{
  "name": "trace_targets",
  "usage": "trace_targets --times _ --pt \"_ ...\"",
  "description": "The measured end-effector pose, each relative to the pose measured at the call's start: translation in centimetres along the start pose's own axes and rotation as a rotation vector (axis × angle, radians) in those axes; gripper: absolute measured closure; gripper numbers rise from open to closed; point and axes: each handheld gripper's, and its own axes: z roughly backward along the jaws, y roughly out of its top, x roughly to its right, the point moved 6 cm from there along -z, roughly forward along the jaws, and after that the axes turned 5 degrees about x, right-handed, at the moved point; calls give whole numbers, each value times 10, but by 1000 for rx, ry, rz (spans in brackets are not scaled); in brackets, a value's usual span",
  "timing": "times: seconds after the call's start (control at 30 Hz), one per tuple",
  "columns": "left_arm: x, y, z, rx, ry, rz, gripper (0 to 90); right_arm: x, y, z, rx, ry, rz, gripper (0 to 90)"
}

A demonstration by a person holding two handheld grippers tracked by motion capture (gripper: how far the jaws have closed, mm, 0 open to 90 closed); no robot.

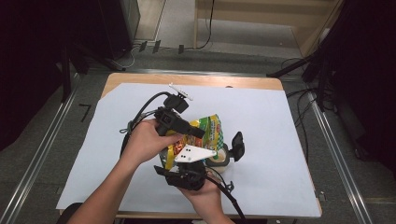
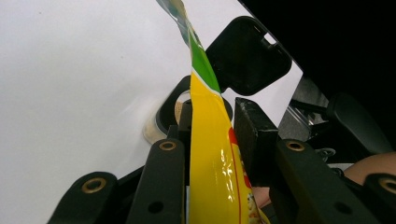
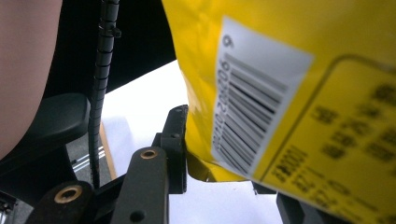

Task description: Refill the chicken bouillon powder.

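Both tongs gripped one yellow snack bag: left tongs pinched its edge, right tongs clamped its barcode end. Beneath it, an open-lidded jar stood on the tabletop.

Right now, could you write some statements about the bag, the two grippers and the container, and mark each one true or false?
1. The bag is mainly blue. False: it is yellow, with green.
2. The left gripper has the bag between its jaws. True.
3. The container has its black lid shut. False: the lid stands open.
4. A barcode is printed on the bag. True.
5. The right gripper rests away from the bag. False: it holds the bag's lower edge.
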Motion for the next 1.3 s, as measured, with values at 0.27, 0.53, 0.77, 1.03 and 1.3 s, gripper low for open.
trace_targets --times 0.27,0.53,0.77,1.03,1.3 --pt "0 1 2 12 1 3 731 1 1 0 -2 -26 48 655" --pt "-1 -1 -1 -6 16 -4 731 -1 -1 -2 3 3 -5 644" --pt "2 -1 -3 -12 20 -16 741 1 -4 -2 25 4 -32 632" --pt "3 -1 -3 -11 21 -19 748 1 -5 -2 21 -5 -21 660" --pt "3 0 -1 5 11 -9 738 1 -1 0 24 11 -26 661"
